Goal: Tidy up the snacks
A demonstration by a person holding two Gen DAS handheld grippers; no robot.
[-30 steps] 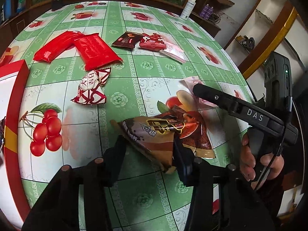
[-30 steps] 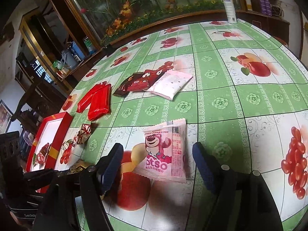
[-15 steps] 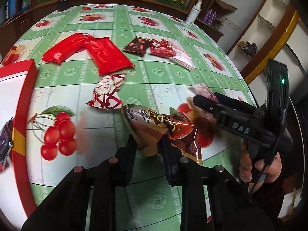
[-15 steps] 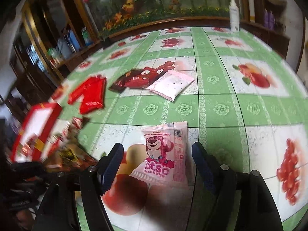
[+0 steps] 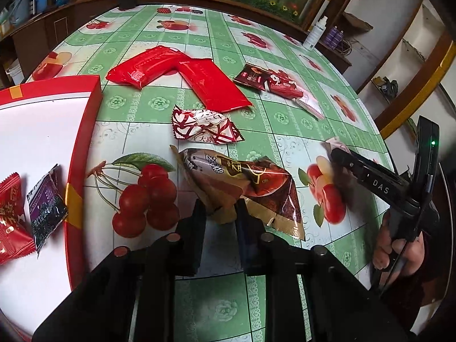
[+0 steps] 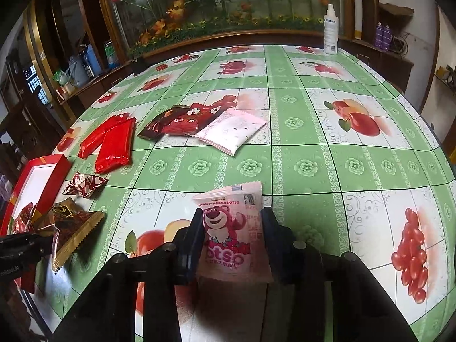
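My left gripper (image 5: 219, 211) is shut on the near corner of a brown snack packet (image 5: 245, 179), which hangs just above the tablecloth near the red box (image 5: 85, 119). A red packet (image 5: 8, 222) and a dark purple packet (image 5: 45, 205) lie in that box. In the right wrist view, my right gripper (image 6: 232, 228) has its jaws closing on a pink bear-print packet (image 6: 230, 222). Both pads touch the packet's sides. The brown packet (image 6: 74, 225) shows at the far left of that view.
Two long red packets (image 5: 176, 77), a red-and-white candy packet (image 5: 202, 126), dark maroon packets (image 5: 256, 77) and a white pouch (image 6: 230, 131) lie on the green fruit-print tablecloth (image 6: 307, 165). A spray bottle (image 6: 330, 28) stands at the far edge. A hand (image 5: 399, 250) grips the right tool.
The left jaws closed on the brown packet and carried it left toward the red box. The right jaws narrowed from wide apart until they met the pink packet.
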